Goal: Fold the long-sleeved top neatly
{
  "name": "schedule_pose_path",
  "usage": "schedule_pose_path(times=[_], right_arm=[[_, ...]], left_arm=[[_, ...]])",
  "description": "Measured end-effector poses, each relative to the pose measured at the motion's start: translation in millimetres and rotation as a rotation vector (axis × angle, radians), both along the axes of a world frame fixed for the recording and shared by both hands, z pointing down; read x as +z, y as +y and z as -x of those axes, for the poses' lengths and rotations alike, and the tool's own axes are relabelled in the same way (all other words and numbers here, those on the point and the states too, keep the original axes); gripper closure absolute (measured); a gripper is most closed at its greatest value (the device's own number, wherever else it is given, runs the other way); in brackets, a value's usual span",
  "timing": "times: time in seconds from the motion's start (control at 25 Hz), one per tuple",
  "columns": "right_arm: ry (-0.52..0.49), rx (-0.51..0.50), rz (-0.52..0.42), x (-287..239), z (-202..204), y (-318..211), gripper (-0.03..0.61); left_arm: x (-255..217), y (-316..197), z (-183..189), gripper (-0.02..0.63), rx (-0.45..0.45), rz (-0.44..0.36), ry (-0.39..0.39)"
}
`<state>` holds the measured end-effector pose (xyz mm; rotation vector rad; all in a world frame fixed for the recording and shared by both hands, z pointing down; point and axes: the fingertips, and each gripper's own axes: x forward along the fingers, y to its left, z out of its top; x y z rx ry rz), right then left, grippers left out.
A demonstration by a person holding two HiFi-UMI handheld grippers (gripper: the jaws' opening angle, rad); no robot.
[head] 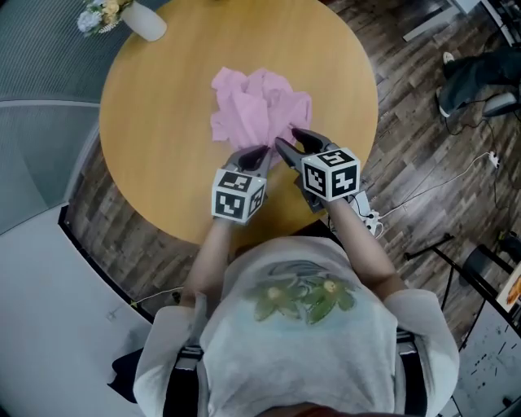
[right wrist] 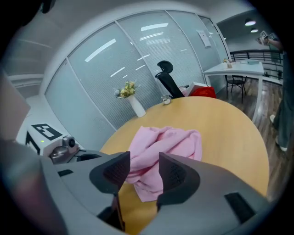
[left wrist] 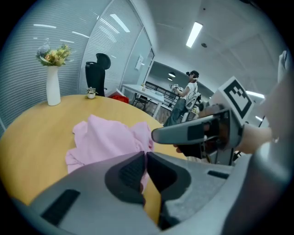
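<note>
The round wooden tabletop [head: 163, 98] is spreading out ahead of both tongs, its near edge lying under the person's hands. In the left gripper view the tabletop [left wrist: 32, 137] is filling the lower left, and in the right gripper view the tabletop [right wrist: 229, 133] is curving off to the right.

The pink long-sleeved top [head: 256, 106] is lying crumpled in a heap just ahead of the two pairs of tongs, its near edge meeting their tips. None of it is lying flat or folded.

The left tongs [head: 256, 153] are pointing down at the near left edge of the heap. In their own view the left tongs [left wrist: 145, 153] are standing pressed together, with a thin strip of the pink top [left wrist: 110, 137] showing in the slit between the pads, so they are pinching the cloth.

The right tongs [head: 286, 138] are sitting just beside the left pair, at the near right edge of the heap. In their own view the right tongs [right wrist: 144, 158] are standing apart, and the top [right wrist: 165, 142] is showing through the gap, beyond the pads and unpinched.

Each gripper is carrying its marker cube [head: 331, 173] behind the tongs.

A white vase [head: 142, 20] of flowers is standing at the far left rim of the tabletop, well apart from both tongs.
</note>
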<state>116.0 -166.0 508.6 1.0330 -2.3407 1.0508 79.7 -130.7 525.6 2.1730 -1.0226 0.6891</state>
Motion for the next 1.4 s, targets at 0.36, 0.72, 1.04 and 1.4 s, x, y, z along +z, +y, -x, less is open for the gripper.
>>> schedule_pose_path(times=[0.36, 0.72, 1.04, 1.4], right_arm=[[-0.056, 0.006, 0.128, 25, -11, 28, 0.546], [-0.029, 0.009, -0.139, -48, -56, 2, 0.549], [-0.019, -0.281, -0.253, -89, -43, 45, 0.551], [0.146, -0.332, -0.158, -23, -64, 101, 0.552]], left_arm=[[5, 48, -36, 0.594, 0.106, 0.057, 0.056], [-39, 8, -12, 0.592, 0.128, -0.075, 0.051], [-65, -110, 16, 0.592, 0.227, -0.267, -0.135], [33, -106, -51, 0.476, 0.747, -0.031, -0.334]])
